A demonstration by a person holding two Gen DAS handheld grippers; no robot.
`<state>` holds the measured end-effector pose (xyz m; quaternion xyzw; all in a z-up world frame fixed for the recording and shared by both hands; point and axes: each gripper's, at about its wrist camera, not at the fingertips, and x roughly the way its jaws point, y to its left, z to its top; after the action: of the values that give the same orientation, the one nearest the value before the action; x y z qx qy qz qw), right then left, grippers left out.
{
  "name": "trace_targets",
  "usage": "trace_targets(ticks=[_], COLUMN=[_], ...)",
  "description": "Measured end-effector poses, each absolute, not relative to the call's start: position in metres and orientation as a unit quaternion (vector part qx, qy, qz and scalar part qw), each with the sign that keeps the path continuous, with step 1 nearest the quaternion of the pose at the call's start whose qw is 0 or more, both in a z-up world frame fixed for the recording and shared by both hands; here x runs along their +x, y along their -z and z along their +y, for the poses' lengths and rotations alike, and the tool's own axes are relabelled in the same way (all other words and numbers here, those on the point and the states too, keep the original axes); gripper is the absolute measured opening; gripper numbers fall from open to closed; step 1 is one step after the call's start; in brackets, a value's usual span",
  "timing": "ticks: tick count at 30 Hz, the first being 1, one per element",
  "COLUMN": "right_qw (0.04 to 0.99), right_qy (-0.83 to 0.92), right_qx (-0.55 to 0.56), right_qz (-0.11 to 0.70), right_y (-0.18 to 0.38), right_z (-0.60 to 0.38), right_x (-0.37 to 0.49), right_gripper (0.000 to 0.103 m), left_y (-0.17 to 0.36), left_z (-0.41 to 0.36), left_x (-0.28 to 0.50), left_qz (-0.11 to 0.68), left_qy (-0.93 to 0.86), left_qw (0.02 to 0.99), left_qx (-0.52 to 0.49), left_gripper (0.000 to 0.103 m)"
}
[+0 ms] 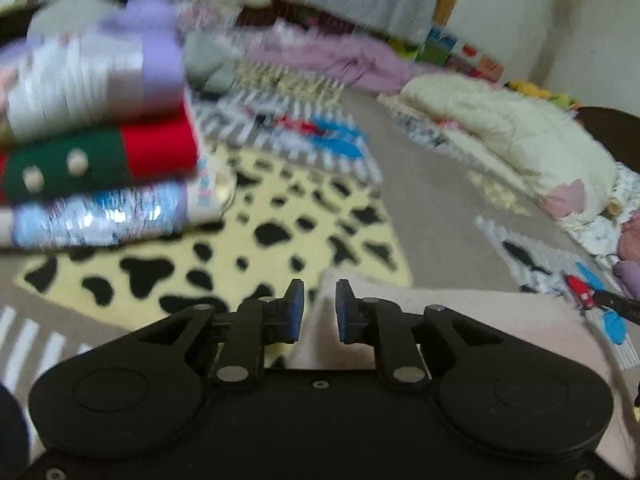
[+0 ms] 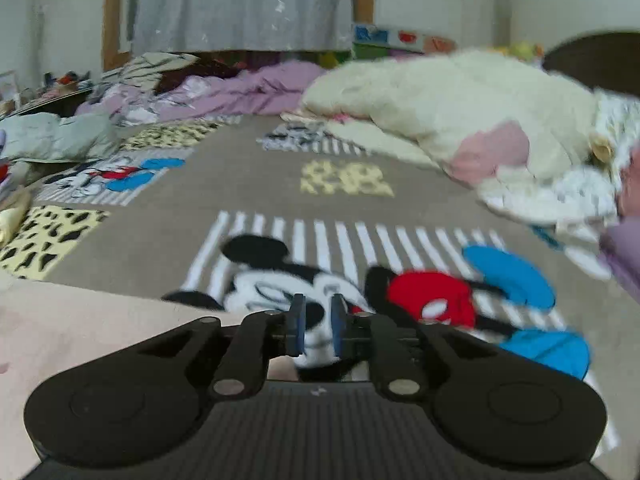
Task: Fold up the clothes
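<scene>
The pink cloth (image 1: 460,320) lies flat on the blanket (image 1: 432,200), just under and ahead of the left gripper (image 1: 319,306), its corner between the parted fingers. The right gripper (image 2: 318,324) (also parted, holding nothing) hovers off the cloth's right edge, so the left is nearer.

A grey patchwork blanket (image 2: 248,184) covers the bed, its panels showing a cartoon mouse (image 2: 280,284) on white stripes and yellow squares with black blotches (image 1: 280,216). A cream fluffy cover (image 2: 460,108) with a pink patch lies bunched at the right edge, a lilac quilt (image 2: 256,88) crumpled along the far side. Behind hangs a grey curtain (image 2: 240,4) (wooden frame either side), with colourful boxes (image 2: 400,38) against the white wall
</scene>
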<state>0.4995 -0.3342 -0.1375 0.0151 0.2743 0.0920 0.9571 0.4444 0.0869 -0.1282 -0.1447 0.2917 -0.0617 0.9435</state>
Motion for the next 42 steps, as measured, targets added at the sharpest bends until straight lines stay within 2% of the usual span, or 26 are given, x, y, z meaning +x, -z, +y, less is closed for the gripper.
trace_targets(ticks=[3,5,6,8,9,12,13,14,15,16,18,24,26,29,32,35,38,42], right_qw=[0.925,0.925,0.924,0.922,0.925,0.929,0.931,0.932,0.934,0.935,0.938,0.937,0.929,0.926,0.944,0.939,0.933,0.945], right_qy=[-0.196,-0.152,-0.130,-0.139,-0.130,-0.119,-0.114,-0.109,-0.104,-0.101,-0.094,-0.134,-0.071,-0.059,-0.054,-0.083,-0.101,-0.139], right_qx=[0.107,0.058,0.034,0.096,0.085,0.080,0.085,0.091,0.096,0.098,0.097,0.098,0.037,0.054,0.015,0.075,0.105,0.068], right_qz=[0.309,0.343,0.358,0.348,0.347,0.341,0.337,0.333,0.329,0.326,0.320,0.307,0.361,0.370,0.324,0.326,0.329,0.288], right_y=[0.145,0.174,0.189,0.190,0.185,0.178,0.174,0.171,0.167,0.162,0.152,0.146,0.171,0.178,0.152,0.157,0.169,0.161], right_z=[-0.339,-0.334,-0.332,-0.353,-0.355,-0.363,-0.367,-0.370,-0.373,-0.377,-0.383,-0.372,-0.361,-0.370,-0.363,-0.371,-0.371,-0.343], right_x=[0.508,0.516,0.520,0.520,0.519,0.510,0.501,0.493,0.485,0.475,0.456,0.411,0.421,0.419,0.391,0.353,0.309,0.246], right_gripper=[0.013,0.013,0.010,0.005,0.000,0.000,0.001,0.006,0.010,0.010,0.010,0.009,0.013,0.012,0.023,0.031,0.031,0.031], left_y=[0.126,0.143,0.156,0.175,0.171,0.163,0.160,0.154,0.148,0.142,0.132,0.127,0.130,0.136,0.141,0.146,0.150,0.150], left_z=[0.064,0.054,0.052,0.057,0.062,0.065,0.067,0.070,0.072,0.074,0.078,0.069,0.068,0.067,0.066,0.065,0.062,0.046], left_x=[0.441,0.453,0.460,0.471,0.472,0.467,0.461,0.450,0.433,0.417,0.381,0.290,0.274,0.250,0.226,0.202,0.181,0.162], left_qz=[0.298,0.331,0.349,0.365,0.370,0.371,0.366,0.359,0.349,0.339,0.322,0.319,0.318,0.318,0.318,0.317,0.316,0.301], left_qy=[0.122,0.104,0.089,0.078,0.080,0.082,0.082,0.079,0.079,0.079,0.079,0.086,0.088,0.091,0.095,0.098,0.102,0.101], left_qw=[0.936,0.930,0.927,0.920,0.916,0.915,0.916,0.919,0.922,0.925,0.930,0.931,0.930,0.929,0.927,0.925,0.925,0.937], left_qx=[-0.141,-0.118,-0.107,-0.117,-0.132,-0.133,-0.140,-0.143,-0.147,-0.151,-0.158,-0.154,-0.160,-0.168,-0.175,-0.183,-0.186,-0.149], left_gripper=[0.014,0.014,0.021,0.021,0.022,0.023,0.023,0.029,0.031,0.032,0.041,0.045,0.050,0.050,0.051,0.053,0.057,0.059])
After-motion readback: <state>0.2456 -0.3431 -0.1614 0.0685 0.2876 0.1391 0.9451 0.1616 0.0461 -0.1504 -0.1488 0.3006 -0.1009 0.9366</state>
